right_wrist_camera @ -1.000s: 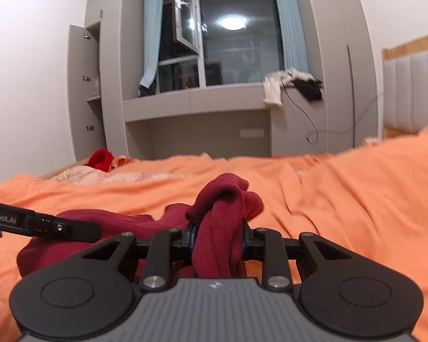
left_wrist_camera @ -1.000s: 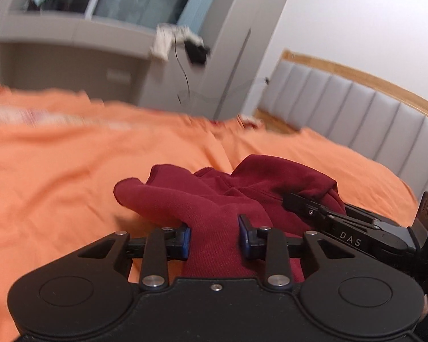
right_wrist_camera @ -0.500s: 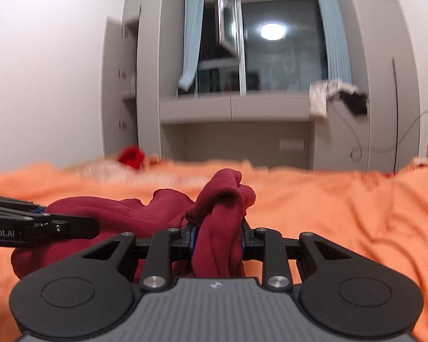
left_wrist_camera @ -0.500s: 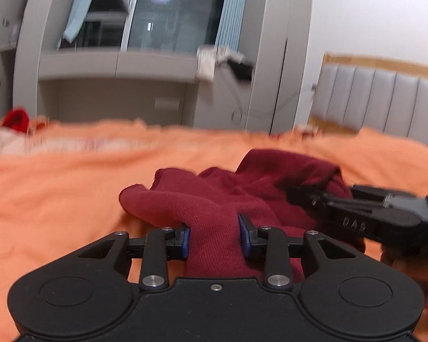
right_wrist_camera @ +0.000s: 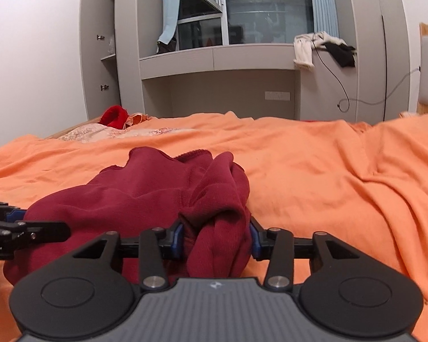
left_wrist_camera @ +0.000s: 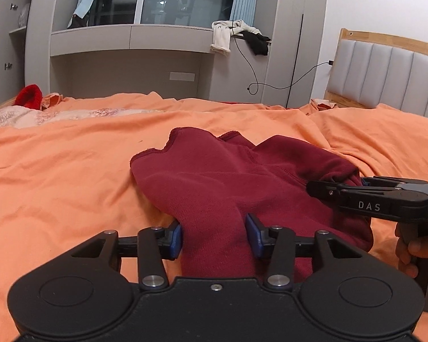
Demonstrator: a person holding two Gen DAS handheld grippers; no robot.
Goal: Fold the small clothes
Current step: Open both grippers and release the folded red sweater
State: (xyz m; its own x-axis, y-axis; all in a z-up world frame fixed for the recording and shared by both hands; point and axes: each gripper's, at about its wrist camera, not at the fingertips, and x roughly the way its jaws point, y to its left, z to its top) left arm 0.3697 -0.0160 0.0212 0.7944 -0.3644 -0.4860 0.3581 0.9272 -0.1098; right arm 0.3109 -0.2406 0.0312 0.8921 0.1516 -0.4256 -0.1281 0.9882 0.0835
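Note:
A small dark red garment lies bunched on the orange bedsheet. My left gripper has its blue pads on either side of the garment's near edge, with cloth filling the gap. My right gripper holds a bunched fold of the same garment between its pads. The right gripper also shows in the left wrist view, at the garment's right side. The left gripper shows at the left edge of the right wrist view.
A bright red cloth and a patterned pink cloth lie at the bed's far left. A grey padded headboard stands on the right. Grey cabinets with a window shelf, draped clothes and a cable stand behind the bed.
Both grippers have lowered with the garment, which now lies flatter and more spread on the sheet. Both views have tilted level and the right gripper's pads stand wider apart.

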